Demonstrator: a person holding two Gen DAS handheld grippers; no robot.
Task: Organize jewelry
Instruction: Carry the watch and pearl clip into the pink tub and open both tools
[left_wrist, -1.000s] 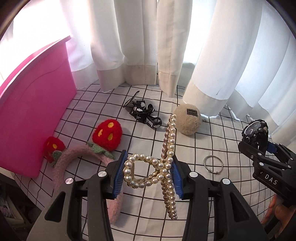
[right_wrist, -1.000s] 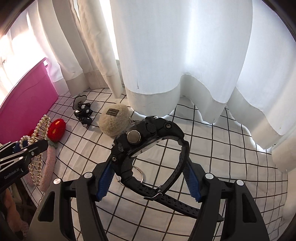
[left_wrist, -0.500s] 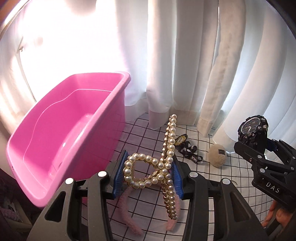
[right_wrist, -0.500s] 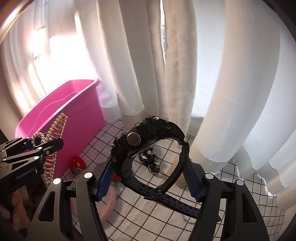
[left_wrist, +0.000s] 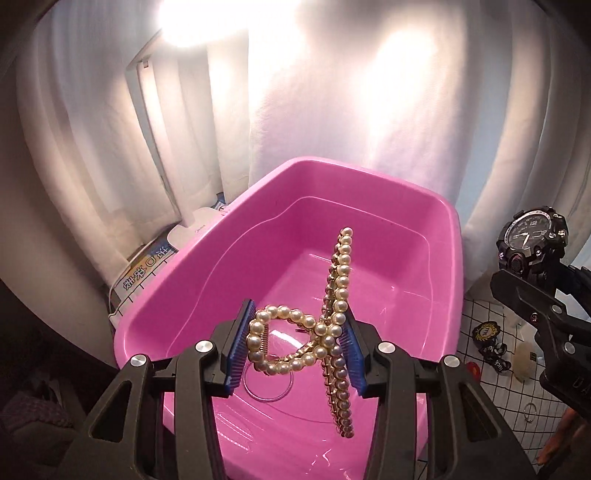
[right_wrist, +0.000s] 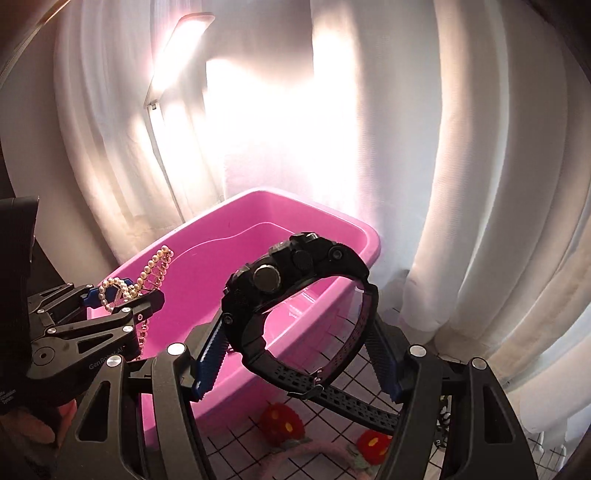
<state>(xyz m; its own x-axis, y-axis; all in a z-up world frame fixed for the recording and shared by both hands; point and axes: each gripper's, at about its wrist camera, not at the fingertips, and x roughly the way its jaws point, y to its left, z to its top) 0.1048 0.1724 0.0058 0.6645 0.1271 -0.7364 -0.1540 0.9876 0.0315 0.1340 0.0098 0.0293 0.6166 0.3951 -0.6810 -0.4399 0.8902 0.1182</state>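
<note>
My left gripper (left_wrist: 295, 347) is shut on a pearl hair claw (left_wrist: 332, 317), held above the inside of a pink plastic tub (left_wrist: 369, 192). A thin ring (left_wrist: 267, 387) seems to lie on the tub's floor under the claw. My right gripper (right_wrist: 299, 350) is shut on a black wristwatch (right_wrist: 295, 280), holding it by the strap loop over the tub's (right_wrist: 332, 218) right side. In the left wrist view the watch (left_wrist: 532, 240) shows at the far right. In the right wrist view the left gripper (right_wrist: 114, 295) and pearl claw (right_wrist: 147, 273) hang over the tub's left end.
White curtains (right_wrist: 480, 184) hang close behind the tub. On the checked cloth (right_wrist: 343, 343) right of the tub lie a pink headband with red strawberries (right_wrist: 280, 424), a black strap piece (left_wrist: 491, 354), a beige fluffy ball (left_wrist: 524, 360) and a metal ring (left_wrist: 530, 410). A printed box (left_wrist: 144, 269) stands left of the tub.
Both grippers have swung left and up from over the checked cloth to above the pink tub, still carrying the pearl claw and the watch.
</note>
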